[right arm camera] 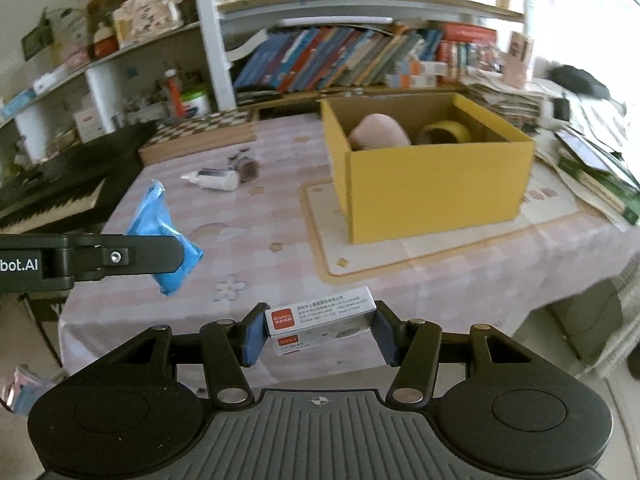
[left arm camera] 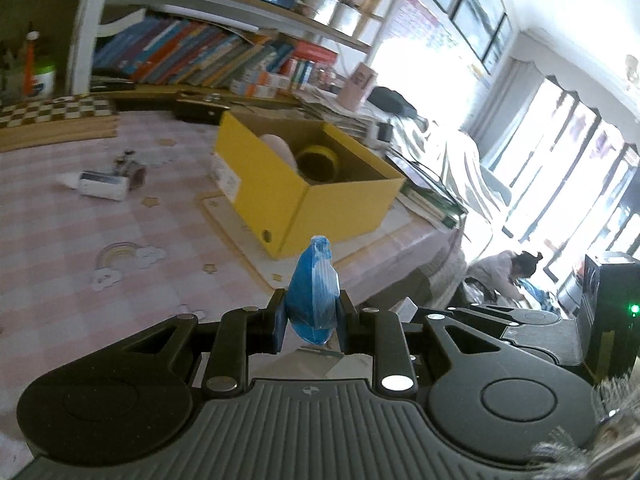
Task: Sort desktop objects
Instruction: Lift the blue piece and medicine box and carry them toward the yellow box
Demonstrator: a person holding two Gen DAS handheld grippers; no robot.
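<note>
My left gripper [left arm camera: 310, 312] is shut on a blue plastic packet [left arm camera: 314, 296] and holds it above the pink checked tablecloth [left arm camera: 60, 232], short of the yellow box [left arm camera: 344, 212]. The packet also shows in the right wrist view [right arm camera: 160, 216], with the left gripper's finger [right arm camera: 140, 256] across it. My right gripper [right arm camera: 320, 330] is shut on a white staple box with a red label [right arm camera: 320, 316], held over the table's near edge. The yellow box [right arm camera: 436, 196] is open and holds a pink rounded object [right arm camera: 378, 132] and a yellow tape roll [right arm camera: 444, 132].
A white tube [right arm camera: 216, 178] and a small dark object [right arm camera: 244, 166] lie on the cloth left of the box. A checkerboard [right arm camera: 200, 132], a keyboard [right arm camera: 60, 192], bookshelves [right arm camera: 340, 60] and stacked papers [right arm camera: 580, 152] ring the table.
</note>
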